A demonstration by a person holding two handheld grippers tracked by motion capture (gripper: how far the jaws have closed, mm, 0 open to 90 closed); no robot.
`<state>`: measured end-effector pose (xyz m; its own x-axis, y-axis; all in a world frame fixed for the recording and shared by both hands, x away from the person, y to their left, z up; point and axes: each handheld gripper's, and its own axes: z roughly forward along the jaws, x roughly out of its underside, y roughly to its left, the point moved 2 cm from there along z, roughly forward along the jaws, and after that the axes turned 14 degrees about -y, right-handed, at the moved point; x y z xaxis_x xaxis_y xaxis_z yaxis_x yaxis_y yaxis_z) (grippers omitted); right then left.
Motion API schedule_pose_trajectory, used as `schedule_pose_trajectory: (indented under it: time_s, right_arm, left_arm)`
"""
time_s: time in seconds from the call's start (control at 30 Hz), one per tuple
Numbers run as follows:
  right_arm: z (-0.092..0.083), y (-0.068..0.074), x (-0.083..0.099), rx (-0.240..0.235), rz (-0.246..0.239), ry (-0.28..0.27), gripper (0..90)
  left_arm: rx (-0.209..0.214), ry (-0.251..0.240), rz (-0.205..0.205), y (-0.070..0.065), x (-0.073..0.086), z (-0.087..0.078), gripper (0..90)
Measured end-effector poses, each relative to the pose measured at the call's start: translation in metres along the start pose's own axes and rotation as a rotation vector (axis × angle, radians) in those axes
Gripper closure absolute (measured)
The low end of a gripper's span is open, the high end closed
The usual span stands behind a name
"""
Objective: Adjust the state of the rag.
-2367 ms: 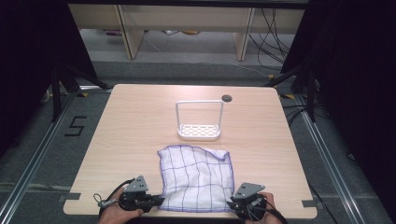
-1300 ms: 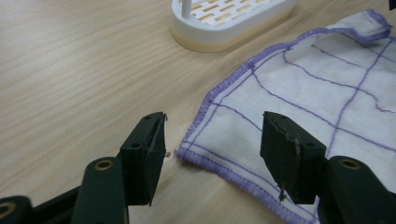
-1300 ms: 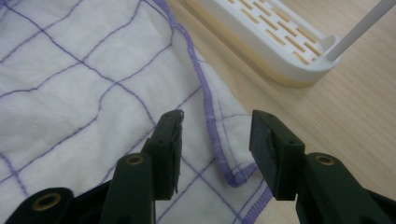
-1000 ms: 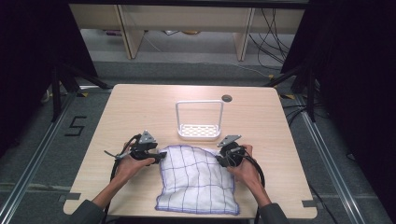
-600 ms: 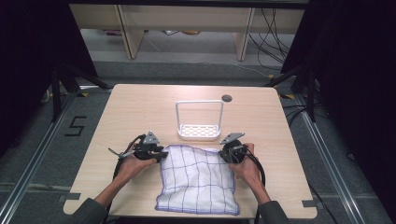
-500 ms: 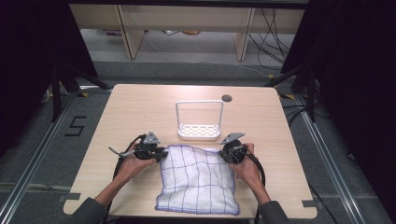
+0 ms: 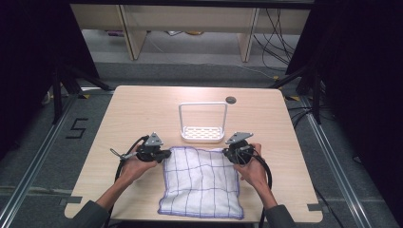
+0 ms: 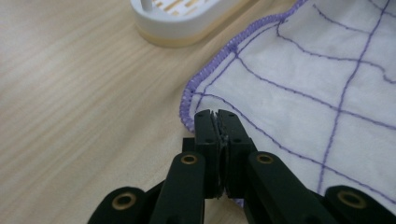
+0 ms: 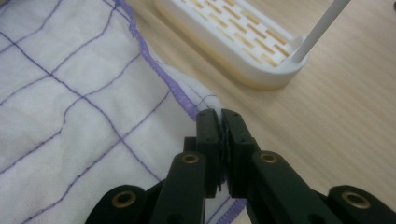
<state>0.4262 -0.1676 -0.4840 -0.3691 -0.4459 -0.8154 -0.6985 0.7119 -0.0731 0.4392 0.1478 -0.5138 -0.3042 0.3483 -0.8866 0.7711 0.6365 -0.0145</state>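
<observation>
Both hand-held grippers (image 7: pixel 164 154) (image 7: pixel 229 155) newly clamped on cloth (image 7: pixel 202 183)

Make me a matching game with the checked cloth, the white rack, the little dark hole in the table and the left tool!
Things:
1. white cloth with purple grid lines and purple hem
2. white plastic slotted rack with a tall hoop handle
3. small dark round hole in the wooden table
4. left tool

Places or states:
A. near the table's far edge
B. shut on a far corner of the cloth
C. spread flat on the near half of the table
D. standing just beyond the cloth

Pairs: 1-C, 2-D, 3-A, 4-B
</observation>
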Motion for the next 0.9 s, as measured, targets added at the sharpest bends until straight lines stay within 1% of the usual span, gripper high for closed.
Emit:
schedule_pose_trajectory:
  time_s: [0.03,0.07,0.1,0.13,0.17,0.2,0.23,0.27,0.3,0.33,0.37,0.4,0.43,0.47,0.5,0.53,0.57,0.6,0.63,0.67,0.7,0.73,0.8,0.83,0.87,0.9]
  right_arm:
    - [-0.002,-0.002,-0.002,0.006,-0.013,-0.014,87.0]
    - [-0.007,-0.002,-0.005,0.006,-0.014,-0.034,87.0]
    - [-0.009,-0.002,-0.006,0.001,-0.004,-0.032,87.1]
    - [-0.011,-0.001,-0.008,0.013,0.007,-0.051,87.1]
    - [-0.011,-0.001,-0.008,0.013,0.007,-0.051,87.1]
    - [-0.014,-0.002,-0.01,0.002,-0.001,-0.043,87.2]
    - [-0.017,-0.002,-0.012,0.003,0.014,-0.049,87.2]
    - [-0.021,-0.002,-0.015,0.006,0.024,-0.059,87.3]
    - [-0.021,-0.002,-0.015,0.006,0.024,-0.059,87.3]
    - [-0.023,-0.003,-0.018,0.003,0.01,-0.068,87.3]
    - [-0.025,-0.003,-0.021,0.006,0.018,-0.076,87.4]
    - [-0.031,-0.005,-0.026,0.007,0.013,-0.082,87.4]
    - [-0.031,-0.005,-0.026,0.007,0.013,-0.082,87.4]
    - [-0.032,-0.006,-0.028,0.009,0.016,-0.093,87.4]
    - [-0.036,-0.007,-0.032,0.012,0.019,-0.091,87.4]
    - [-0.039,-0.01,-0.037,0.018,-0.002,-0.108,87.5]
    - [-0.039,-0.01,-0.037,0.018,-0.002,-0.108,87.5]
    - [-0.041,-0.011,-0.039,0.013,-0.005,-0.105,87.4]
    - [-0.043,-0.012,-0.042,0.02,-0.011,-0.104,87.4]
    - [-0.046,-0.014,-0.046,0.022,-0.014,-0.11,87.5]
    - [-0.046,-0.014,-0.046,0.022,-0.014,-0.11,87.5]
    - [-0.048,-0.015,-0.049,0.018,-0.012,-0.117,87.5]
    - [-0.051,-0.014,-0.05,0.011,-0.006,-0.117,87.5]
    - [-0.051,-0.014,-0.05,0.011,-0.006,-0.117,87.5]
    - [-0.053,-0.011,-0.048,0.006,-0.027,-0.137,87.4]
    - [-0.053,-0.011,-0.048,0.006,-0.027,-0.137,87.4]
  left_arm:
    - [-0.002,-0.009,0.002,0.0,-0.003,-0.002,87.1]
    - [-0.001,-0.012,0.018,-0.001,-0.008,-0.006,87.1]
    - [-0.001,-0.012,0.018,-0.001,-0.008,-0.006,87.2]
    - [0.001,-0.031,0.023,-0.002,-0.014,-0.009,87.2]
    - [0.001,-0.031,0.023,-0.002,-0.014,-0.009,87.2]
    - [-0.007,-0.044,0.029,-0.003,-0.017,-0.011,87.2]
    - [-0.01,-0.055,0.03,-0.005,-0.019,-0.012,87.2]
    - [-0.007,-0.077,0.04,-0.007,-0.026,-0.014,87.2]
    - [-0.007,-0.077,0.04,-0.007,-0.026,-0.014,87.2]
    - [0.0,-0.082,0.058,-0.008,-0.032,-0.017,87.2]
    - [-0.01,-0.097,0.061,-0.008,-0.037,-0.019,87.2]
    - [-0.004,-0.115,0.061,-0.008,-0.043,-0.021,87.3]
    - [-0.004,-0.115,0.061,-0.008,-0.043,-0.021,87.2]
    - [-0.008,-0.122,0.068,-0.008,-0.049,-0.024,87.2]
    - [-0.01,-0.132,0.068,-0.007,-0.053,-0.025,87.2]
    - [-0.017,-0.151,0.068,-0.007,-0.059,-0.027,87.2]
    - [-0.017,-0.151,0.068,-0.007,-0.059,-0.027,87.2]
    - [-0.023,-0.155,0.063,-0.006,-0.063,-0.03,87.2]
    - [-0.028,-0.146,0.05,-0.006,-0.065,-0.033,87.3]
    - [-0.025,-0.164,0.079,-0.003,-0.071,-0.036,87.2]
    - [-0.025,-0.164,0.079,-0.003,-0.071,-0.036,87.3]
    - [-0.032,-0.192,0.066,-0.003,-0.074,-0.038,87.3]
    - [-0.03,-0.194,0.066,-0.003,-0.074,-0.04,87.2]
    - [-0.03,-0.182,0.077,-0.003,-0.074,-0.042,87.2]
    - [-0.02,-0.191,0.063,-0.006,-0.072,-0.044,87.2]
    - [-0.005,-0.191,0.064,-0.009,-0.07,-0.046,87.2]
